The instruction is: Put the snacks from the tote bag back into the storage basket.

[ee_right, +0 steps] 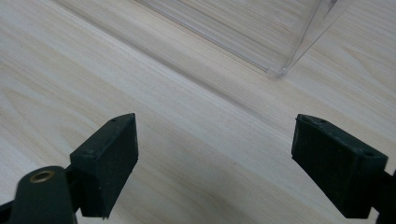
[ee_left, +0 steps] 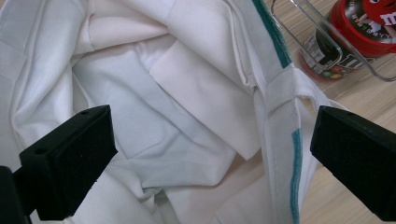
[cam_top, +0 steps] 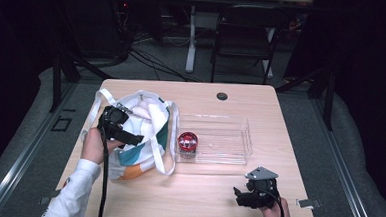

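Nearest the person, the right gripper hangs low over the bare front of the table, jaws wide apart and holding nothing; its own view shows plain wood between them and a corner of the clear tray just beyond. It looks to be waiting its turn.

Farther in, the left gripper is over the mouth of the cloth bag, jaws also spread and gripping nothing. In its view the white lining lies between them, with the teal-edged rim and a strap near the right jaw. The bag's inside looks empty from here (deep folds could hide something small).

The step in hand seems to be the left gripper working at the bag's mouth, either feeling for contents or getting set to hold the rim open. The red tin stands at the left end of the tray, just beside the bag. Whether things are going into the bag or coming out of it cannot be told. The next move likely calls for closing on the rim cleanly, taking one layer of cloth and not the strap.

The table is pale wood with a dark grommet near its far edge. Beyond it stand a folding chair, a white desk leg and cables on grey floor, in a dim room.
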Tool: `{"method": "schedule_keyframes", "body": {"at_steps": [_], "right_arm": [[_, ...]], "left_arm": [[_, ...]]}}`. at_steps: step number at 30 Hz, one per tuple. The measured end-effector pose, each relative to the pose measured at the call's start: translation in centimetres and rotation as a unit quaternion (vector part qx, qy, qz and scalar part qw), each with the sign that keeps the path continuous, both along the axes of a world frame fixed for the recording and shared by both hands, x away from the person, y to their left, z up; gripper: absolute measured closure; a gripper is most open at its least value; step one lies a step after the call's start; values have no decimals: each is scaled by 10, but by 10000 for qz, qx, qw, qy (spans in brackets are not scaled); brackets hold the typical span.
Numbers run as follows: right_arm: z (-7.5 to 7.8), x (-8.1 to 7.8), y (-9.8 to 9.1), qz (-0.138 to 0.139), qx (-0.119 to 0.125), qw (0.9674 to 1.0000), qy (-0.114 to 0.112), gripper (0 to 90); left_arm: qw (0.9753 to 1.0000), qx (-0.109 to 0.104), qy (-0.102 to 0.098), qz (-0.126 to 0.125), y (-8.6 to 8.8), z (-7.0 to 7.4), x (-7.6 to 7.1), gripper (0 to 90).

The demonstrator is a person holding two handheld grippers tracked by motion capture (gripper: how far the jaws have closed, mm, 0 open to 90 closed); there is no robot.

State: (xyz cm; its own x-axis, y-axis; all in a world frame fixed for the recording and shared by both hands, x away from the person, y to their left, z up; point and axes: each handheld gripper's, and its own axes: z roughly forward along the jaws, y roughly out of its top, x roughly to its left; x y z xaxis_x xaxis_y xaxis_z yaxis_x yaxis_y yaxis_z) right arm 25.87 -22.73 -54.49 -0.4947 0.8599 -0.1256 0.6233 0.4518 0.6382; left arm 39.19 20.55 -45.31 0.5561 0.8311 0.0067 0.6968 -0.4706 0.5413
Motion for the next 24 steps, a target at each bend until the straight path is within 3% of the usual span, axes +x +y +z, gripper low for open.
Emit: {"method": "schedule_keyframes", "body": {"at_steps": [9,18,24], "right_arm": [[0,-1,0,28,-36,10000,-5,142],[0,-2,1,17,-43,10000,-43,142],[0,-1,1,13,-13,10000,-37,141]], "left_arm": [[10000,5,20,9,7,-8,-6,5],[9994,-171,-258,147,18,-6,-14,5],[9991,-298,-276,143,20,-4,-16,5]]}}
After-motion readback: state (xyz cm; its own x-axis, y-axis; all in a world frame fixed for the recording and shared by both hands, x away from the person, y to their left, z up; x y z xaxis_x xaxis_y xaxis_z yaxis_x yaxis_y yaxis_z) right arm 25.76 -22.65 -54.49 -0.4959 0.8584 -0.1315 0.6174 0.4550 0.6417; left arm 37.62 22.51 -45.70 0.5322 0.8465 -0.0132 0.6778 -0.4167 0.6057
